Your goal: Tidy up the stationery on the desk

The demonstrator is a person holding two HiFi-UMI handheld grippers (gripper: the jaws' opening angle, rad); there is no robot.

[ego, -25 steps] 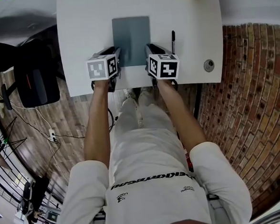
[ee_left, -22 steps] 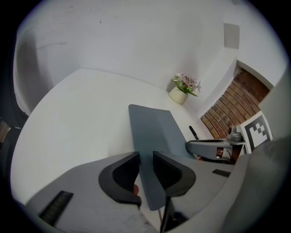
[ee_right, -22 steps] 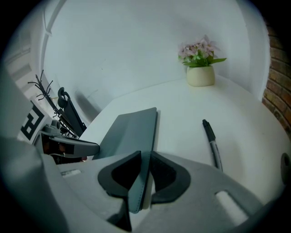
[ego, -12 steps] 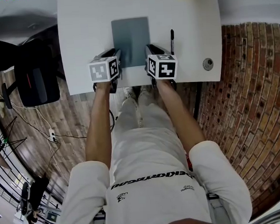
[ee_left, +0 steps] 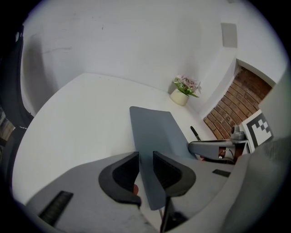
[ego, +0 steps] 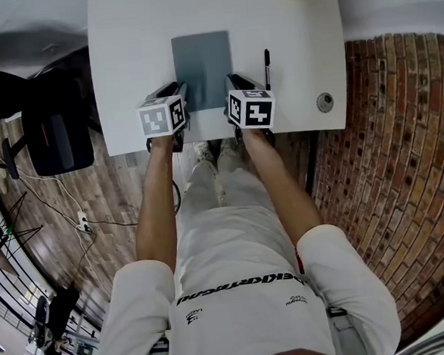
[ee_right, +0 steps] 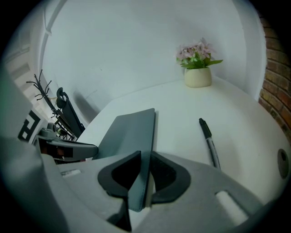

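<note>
Thin grey-blue notebook (ego: 202, 60), rectangular with rounded corners, plain cover without any print, a pale strip of pages visible along its right edge; placed lengthwise about the middle of the white desk (ego: 130, 58), short near end towards the person. Just to the right of it, not touching, a black pen (ego: 267, 67), almost parallel to its long side; at the far edge of the desk a small pot with pink flowers (ee_left: 181, 96). Both forearms (ego: 157, 200) bare, stretched forward side by side from white sleeves, the hands hidden under the marker cubes (ego: 161, 116). Left gripper (ego: 179, 91) at the near left corner of the notebook, right gripper (ego: 230, 83) at the near right corner, both tilted forward and down. In the left gripper view, jaws brought close, only a narrow slot between them, filled by the left edge of the notebook, dark pads (ee_left: 164, 173) against the cover. In the right gripper view the same: jaws nearly together, clamped on the right edge, nothing else between them. Not possible to tell whether the near end rests on the desk or is raised a little
</note>
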